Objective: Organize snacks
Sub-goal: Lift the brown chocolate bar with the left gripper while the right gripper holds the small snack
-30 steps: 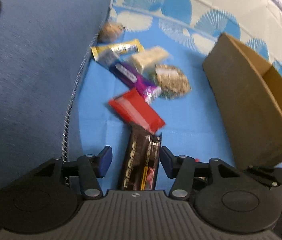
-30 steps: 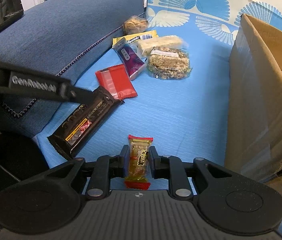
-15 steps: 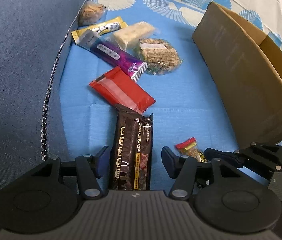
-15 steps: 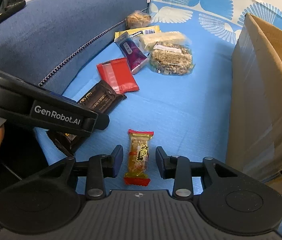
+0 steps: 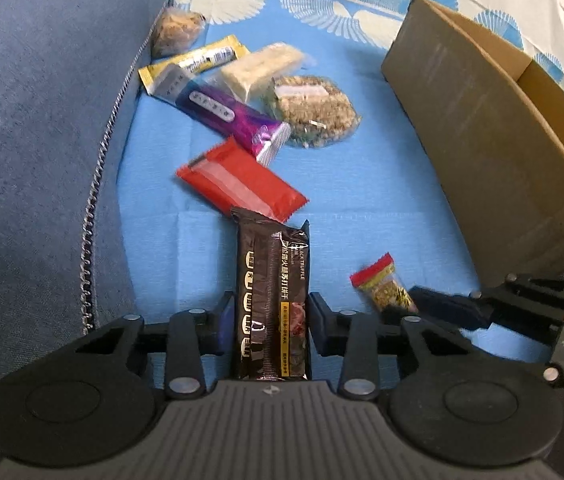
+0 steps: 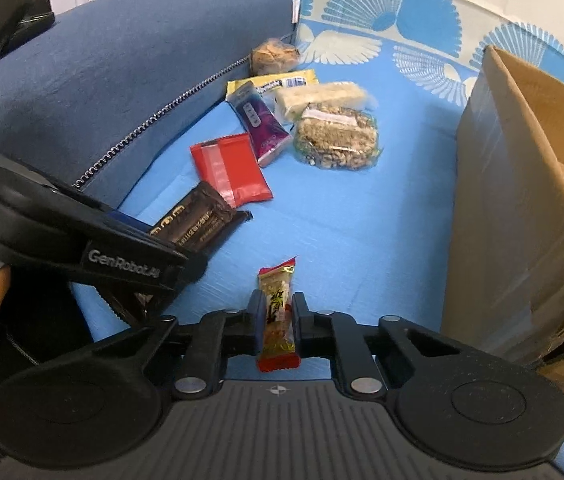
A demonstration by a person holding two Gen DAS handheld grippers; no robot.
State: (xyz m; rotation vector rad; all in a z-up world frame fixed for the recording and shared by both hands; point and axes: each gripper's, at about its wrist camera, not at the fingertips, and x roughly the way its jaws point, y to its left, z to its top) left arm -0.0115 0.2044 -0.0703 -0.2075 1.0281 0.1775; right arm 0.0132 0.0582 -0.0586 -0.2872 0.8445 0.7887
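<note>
A black snack bar (image 5: 270, 280) lies lengthwise on the blue sheet between the fingers of my left gripper (image 5: 272, 320). The jaws are closing and their pads touch the bar's two long edges. In the right wrist view a small red-ended snack packet (image 6: 278, 292) is pinched between the pads of my right gripper (image 6: 278, 312), whose jaws are closing too. That packet (image 5: 381, 288) also shows in the left wrist view, just right of the black bar. The open cardboard box (image 6: 513, 200) stands to the right of both grippers.
Further back lie a red packet (image 5: 242, 180), a purple bar (image 5: 226, 114), a clear bag of nut brittle (image 5: 313, 108), a pale bar (image 5: 262, 66), a yellow bar (image 5: 194, 60) and a round cookie (image 5: 176, 32). A blue cushion (image 5: 42, 140) rises on the left.
The left jaws, wide around the black bar half a second ago, have narrowed onto it. The right jaws opened off the small packet, then closed on it again.
</note>
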